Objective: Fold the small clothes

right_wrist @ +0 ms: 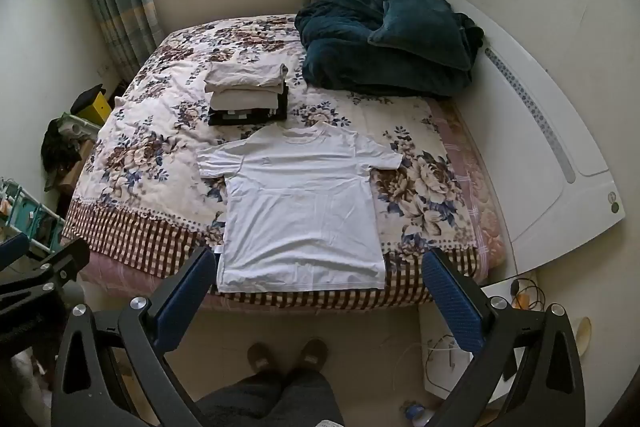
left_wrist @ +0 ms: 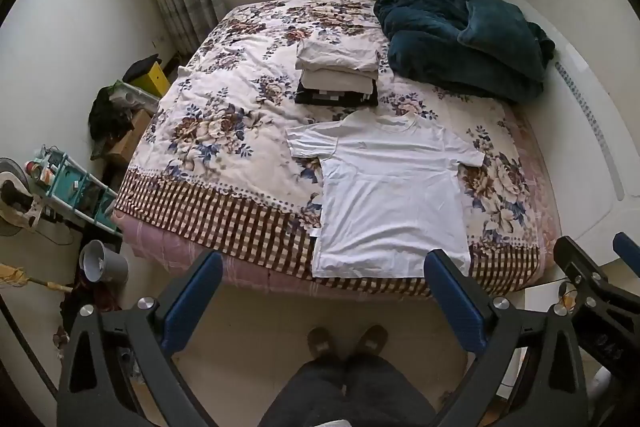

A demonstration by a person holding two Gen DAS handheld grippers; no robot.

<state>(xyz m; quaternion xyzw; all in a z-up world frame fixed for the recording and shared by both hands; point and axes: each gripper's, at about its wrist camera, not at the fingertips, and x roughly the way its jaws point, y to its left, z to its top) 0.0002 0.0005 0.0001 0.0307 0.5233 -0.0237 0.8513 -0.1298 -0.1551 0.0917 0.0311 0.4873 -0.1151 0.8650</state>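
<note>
A white shirt (left_wrist: pixel 390 187) lies spread flat on the bed (left_wrist: pixel 224 131), centre right of the left view and centre of the right view, its hem at the near edge and its collar toward the window. Both grippers hang above the floor in front of the bed, clear of the cloth. The left gripper (left_wrist: pixel 324 291) stands wide and holds nothing; the hem lies just beyond its right finger. The right gripper (right_wrist: pixel 320 287) is also wide and bare, with the hem between its fingers, farther off. Behind the collar sits a stack (left_wrist: pixel 338 75) of folded clothes, and a dark blanket (left_wrist: pixel 460 39) fills the upper right.
</note>
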